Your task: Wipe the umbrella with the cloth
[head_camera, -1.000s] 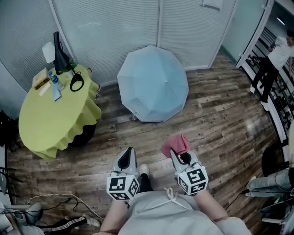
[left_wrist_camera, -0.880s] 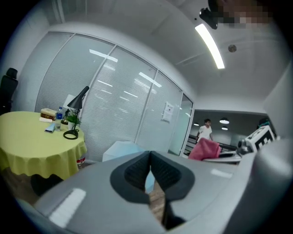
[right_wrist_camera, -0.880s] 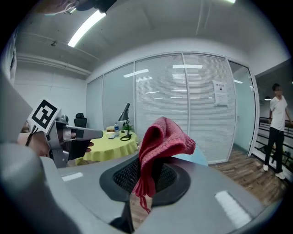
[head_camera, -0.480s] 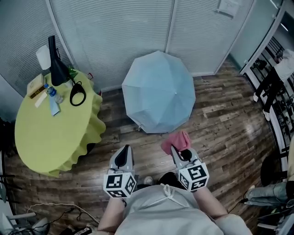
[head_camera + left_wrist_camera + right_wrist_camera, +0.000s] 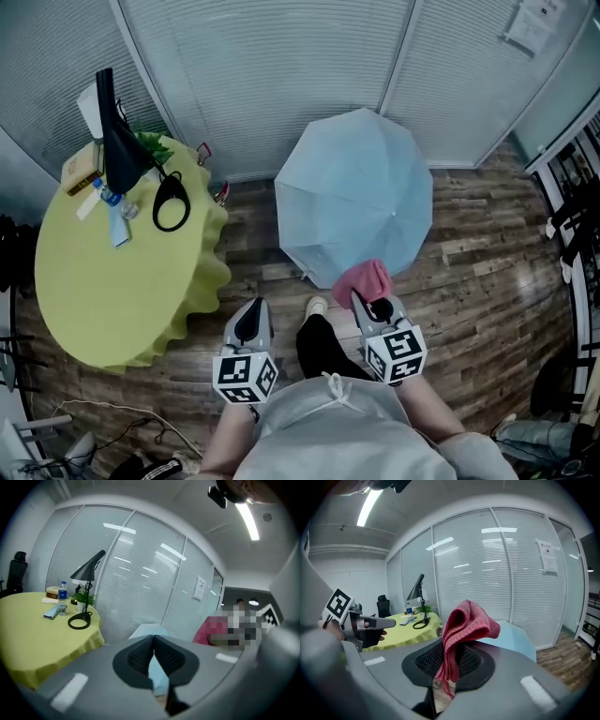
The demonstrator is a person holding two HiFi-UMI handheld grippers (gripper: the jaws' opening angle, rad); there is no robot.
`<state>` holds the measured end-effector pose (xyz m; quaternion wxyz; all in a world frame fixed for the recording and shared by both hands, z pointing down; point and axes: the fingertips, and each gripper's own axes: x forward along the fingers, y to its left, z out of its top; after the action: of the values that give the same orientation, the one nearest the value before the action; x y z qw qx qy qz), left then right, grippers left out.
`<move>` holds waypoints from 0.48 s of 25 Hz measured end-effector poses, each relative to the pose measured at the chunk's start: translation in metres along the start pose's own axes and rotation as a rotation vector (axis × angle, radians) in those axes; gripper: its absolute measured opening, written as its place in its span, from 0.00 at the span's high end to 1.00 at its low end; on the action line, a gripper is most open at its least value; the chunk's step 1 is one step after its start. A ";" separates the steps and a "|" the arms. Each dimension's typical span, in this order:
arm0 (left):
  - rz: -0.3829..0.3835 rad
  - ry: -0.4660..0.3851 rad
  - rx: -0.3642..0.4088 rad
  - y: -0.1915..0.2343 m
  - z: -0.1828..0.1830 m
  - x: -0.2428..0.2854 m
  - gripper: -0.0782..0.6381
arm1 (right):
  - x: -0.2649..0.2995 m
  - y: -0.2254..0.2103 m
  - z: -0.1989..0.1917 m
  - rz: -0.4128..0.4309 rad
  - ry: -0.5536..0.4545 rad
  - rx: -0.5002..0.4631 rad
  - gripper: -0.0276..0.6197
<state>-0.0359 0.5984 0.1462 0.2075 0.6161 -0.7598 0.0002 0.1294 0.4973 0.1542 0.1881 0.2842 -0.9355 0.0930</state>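
At my far left stands one round bench (image 5: 103, 291) under a yellow-green cloth cover that hangs in scallops toward the floor. Its far side carries one black desk lamp (image 5: 117, 141) with a ring base, one water bottle (image 5: 110, 199), a book (image 5: 82, 167), a small green plant (image 5: 150, 145) and a flat pale blue item (image 5: 118, 227). The bench's right edge lies near the umbrella, with a strip of floor between them. My left claw (image 5: 252, 314) is next, low and close to my body; its jaws meet at the tips with nothing in them, and past them I see a slice of blue canopy. Between my two claws are my dark trouser leg (image 5: 319, 345) and a pale shoe tip. The one umbrella (image 5: 361, 192), light blue and open, rests on the floor against the wall, canopy up, just ahead of my right side. My right claw (image 5: 373, 309) is clamped on the one red cloth (image 5: 361, 279), which bunches up above the jaws and hangs a frayed end below them. From above, the cloth overlaps the umbrella's near rim; I cannot tell whether it touches. The floor (image 5: 487, 262) is dark wood planking. The wall (image 5: 281, 75) is glazed panels with closed blinds, with one paper notice (image 5: 530, 23) at the far right.
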 end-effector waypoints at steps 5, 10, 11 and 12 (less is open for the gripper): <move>0.033 0.058 0.019 0.032 0.025 0.107 0.88 | 0.100 -0.061 0.035 0.019 0.024 0.005 0.87; 0.072 0.127 0.035 0.068 0.048 0.208 0.88 | 0.192 -0.121 0.066 0.023 0.062 0.028 0.87; 0.074 0.138 0.030 0.073 0.051 0.227 0.88 | 0.209 -0.132 0.070 0.020 0.071 0.031 0.87; 0.073 0.150 0.025 0.079 0.052 0.246 0.88 | 0.226 -0.142 0.073 0.018 0.080 0.036 0.87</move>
<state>-0.1640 0.3737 0.1963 0.2559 0.5888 -0.7640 0.0634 0.0142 0.2481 0.1888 0.2195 0.2752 -0.9279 0.1231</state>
